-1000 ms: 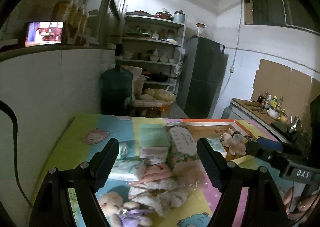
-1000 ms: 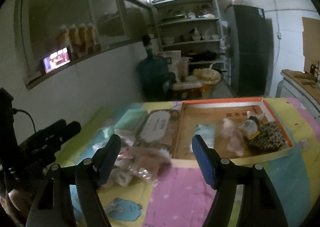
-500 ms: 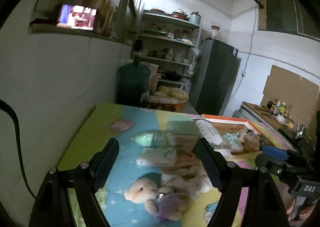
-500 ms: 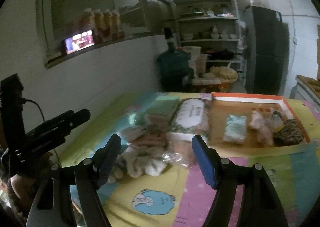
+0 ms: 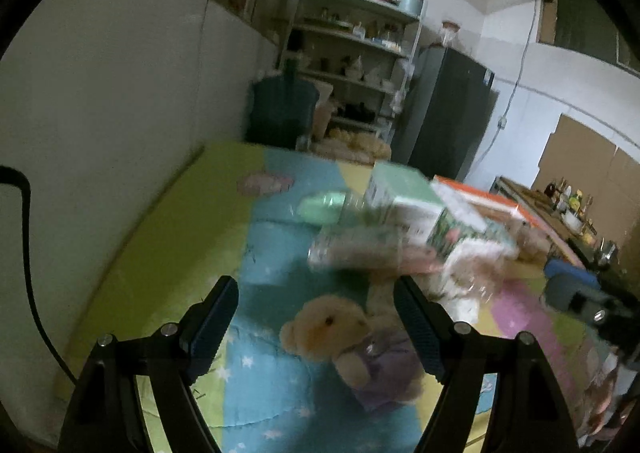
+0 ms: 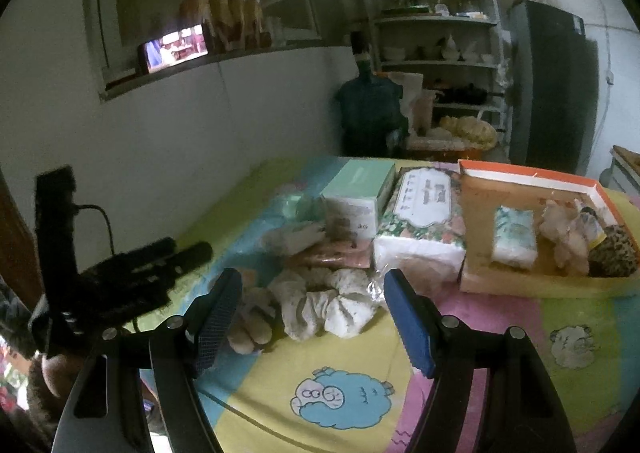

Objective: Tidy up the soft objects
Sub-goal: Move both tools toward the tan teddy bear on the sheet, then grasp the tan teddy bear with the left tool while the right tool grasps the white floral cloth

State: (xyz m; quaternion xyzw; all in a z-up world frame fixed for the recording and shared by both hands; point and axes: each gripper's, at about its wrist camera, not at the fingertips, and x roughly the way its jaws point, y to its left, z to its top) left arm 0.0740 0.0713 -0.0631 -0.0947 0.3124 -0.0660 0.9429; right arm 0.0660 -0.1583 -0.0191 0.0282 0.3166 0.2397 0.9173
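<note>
A pile of soft things lies on the cartoon-print mat [image 6: 348,389]. A white scrunchie in a clear bag [image 6: 328,305] lies just beyond my open, empty right gripper [image 6: 312,305]. A teddy bear in a purple outfit [image 5: 352,341] lies between the fingers of my open, empty left gripper [image 5: 316,313]; in the right wrist view its legs [image 6: 252,325] show. Pink items [image 6: 332,257], a green tissue box [image 6: 360,189] and a floral tissue pack [image 6: 424,213] lie behind. The orange-rimmed tray [image 6: 528,173] holds a tissue pack [image 6: 514,237], a small plush [image 6: 564,237] and a leopard-print item [image 6: 612,257].
A white wall [image 5: 120,113] runs along the mat's left edge. A water jug [image 6: 368,113], shelves [image 6: 436,33] and a dark fridge [image 6: 552,85] stand behind the table. The left gripper's body [image 6: 120,277] shows at the left of the right wrist view.
Both grippers have drawn back and to the left from the tray. The teddy bear has come between the left fingers, and the scrunchie now lies ahead of the right gripper. Both stay open.
</note>
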